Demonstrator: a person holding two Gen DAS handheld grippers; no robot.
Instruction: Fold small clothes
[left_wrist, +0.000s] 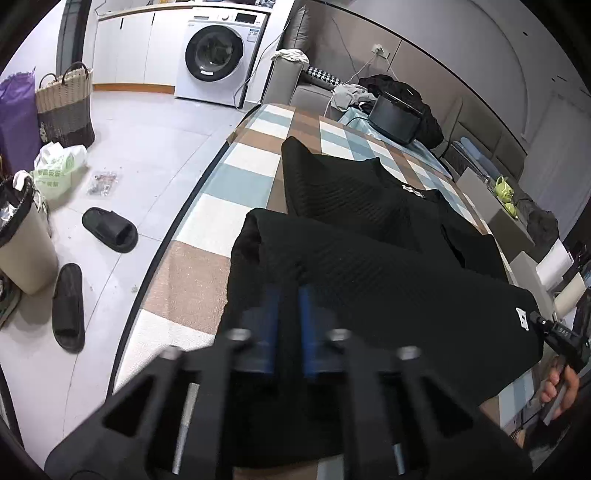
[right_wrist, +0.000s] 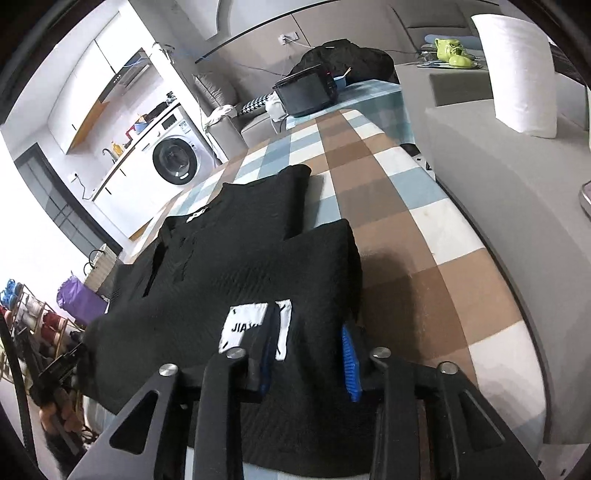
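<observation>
A black knit top (left_wrist: 369, 258) lies on the checked table (left_wrist: 236, 173), its hem end lifted over the body. My left gripper (left_wrist: 290, 295) is shut on the hem's left corner. In the right wrist view the same top (right_wrist: 240, 266) shows a white label (right_wrist: 243, 325). My right gripper (right_wrist: 310, 332) holds the hem beside the label with blue pads (right_wrist: 349, 354) closed on the cloth. The right gripper also shows in the left wrist view (left_wrist: 539, 321) at the hem's right corner.
A washing machine (left_wrist: 218, 55), woven basket (left_wrist: 66, 107), bin (left_wrist: 22, 240) and black slippers (left_wrist: 110, 229) stand on the floor at left. A black device (left_wrist: 395, 118) and dark clothes sit beyond the table's far end. A white roll (right_wrist: 517, 74) stands at right.
</observation>
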